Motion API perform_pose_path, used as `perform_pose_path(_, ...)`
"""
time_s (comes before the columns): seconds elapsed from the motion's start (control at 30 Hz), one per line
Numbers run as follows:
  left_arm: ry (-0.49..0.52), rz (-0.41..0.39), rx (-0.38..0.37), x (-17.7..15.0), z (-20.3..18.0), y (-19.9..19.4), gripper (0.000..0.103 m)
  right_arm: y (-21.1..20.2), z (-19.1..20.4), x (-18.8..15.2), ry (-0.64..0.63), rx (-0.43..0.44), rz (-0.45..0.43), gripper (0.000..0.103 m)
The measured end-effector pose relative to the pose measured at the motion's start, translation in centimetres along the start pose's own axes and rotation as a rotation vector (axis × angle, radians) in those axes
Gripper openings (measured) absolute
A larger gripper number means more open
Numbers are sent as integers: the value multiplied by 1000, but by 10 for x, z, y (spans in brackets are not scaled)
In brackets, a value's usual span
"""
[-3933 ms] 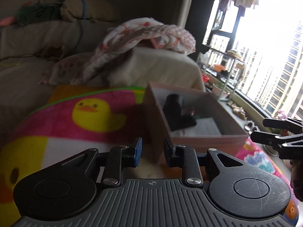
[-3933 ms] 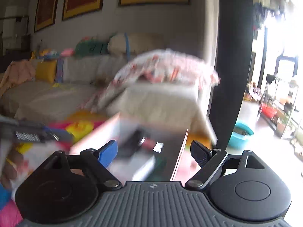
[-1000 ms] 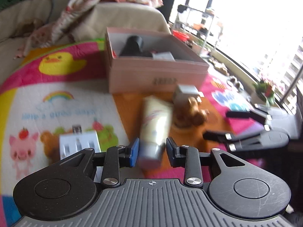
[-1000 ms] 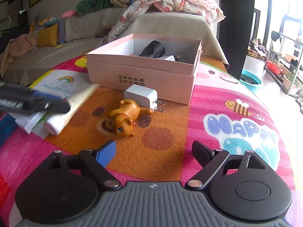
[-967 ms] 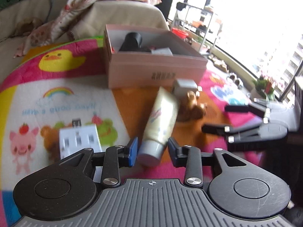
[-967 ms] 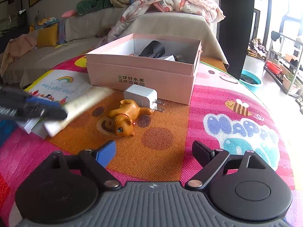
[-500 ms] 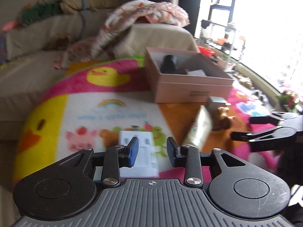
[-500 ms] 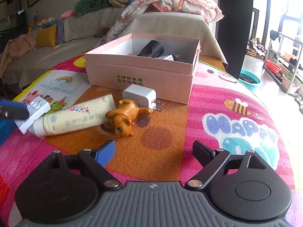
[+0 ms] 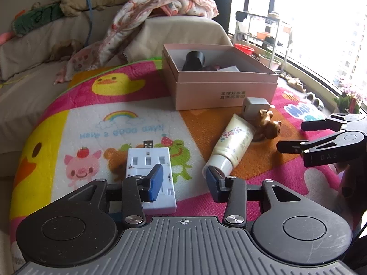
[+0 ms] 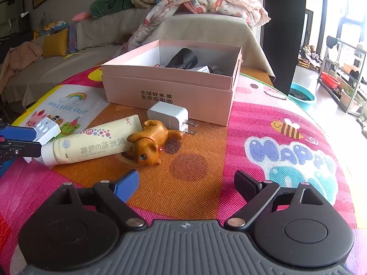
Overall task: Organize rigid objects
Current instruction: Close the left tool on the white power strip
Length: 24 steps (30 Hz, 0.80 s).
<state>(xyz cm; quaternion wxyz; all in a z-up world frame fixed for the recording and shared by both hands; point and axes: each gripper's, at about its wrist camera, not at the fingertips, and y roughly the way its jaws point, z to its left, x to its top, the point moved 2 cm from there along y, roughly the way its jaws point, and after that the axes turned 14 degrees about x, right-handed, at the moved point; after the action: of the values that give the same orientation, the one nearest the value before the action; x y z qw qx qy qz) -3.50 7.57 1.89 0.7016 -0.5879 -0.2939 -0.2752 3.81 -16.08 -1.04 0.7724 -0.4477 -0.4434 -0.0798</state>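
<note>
An open pink box (image 9: 224, 89) stands on the cartoon mat and holds a black cylinder (image 9: 195, 60). In front of it lie a white charger (image 9: 255, 107), a wooden dog figurine (image 9: 268, 126) and a cream tube (image 9: 234, 144) that leans against the figurine. A white USB hub (image 9: 149, 160) lies flat at the near left. My left gripper (image 9: 183, 171) hovers over the hub's right edge with its jaws opening, and the pads press on nothing. The tube's cap sits just beyond its right finger. My right gripper (image 10: 187, 175) stands open over bare mat, short of the figurine (image 10: 151, 142).
The mat (image 10: 286, 151) covers a rounded table whose edge falls away at the right. A sofa with a blanket (image 9: 165, 6) stands behind the box. The right gripper's fingers (image 9: 293, 147) reach in at the right of the left wrist view.
The left gripper let go of the cream tube, which now rests on the mat against the figurine. The gripper drew back toward the USB hub and its jaws widened. The right gripper kept still.
</note>
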Motion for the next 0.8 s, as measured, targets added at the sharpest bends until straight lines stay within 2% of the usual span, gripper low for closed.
perform_pose_path(0.27, 10, -4, 20, 1, 2, 0, 46, 0, 0, 0, 1, 0, 0, 91)
perform_pose_path(0.37, 51, -45, 138, 1, 8, -3, 44, 0, -1, 0, 1, 0, 1, 92)
perform_pose_path(0.43, 67, -39, 180, 0, 14, -1, 44, 1, -1, 0, 1, -1, 2, 92)
perform_pose_path(0.63, -11, -10, 85, -2, 21, 2, 46, 0, -1, 0, 2, 0, 1, 92)
perform_pose_path(0.67, -15, -6, 69, -2, 21, 2, 50, 0, -1, 0, 2, 0, 1, 92)
perform_pose_path(0.73, -22, 60, 11, -6, 17, 10, 53, 1, -1, 0, 2, 0, 1, 92)
perform_pose_path(0.77, -20, 70, -5, -10, 13, 12, 59, 1, -1, 0, 2, 0, 2, 92)
perform_pose_path(0.8, 10, 41, 1, -13, 8, 10, 62, 0, -1, 0, 1, 0, 1, 92)
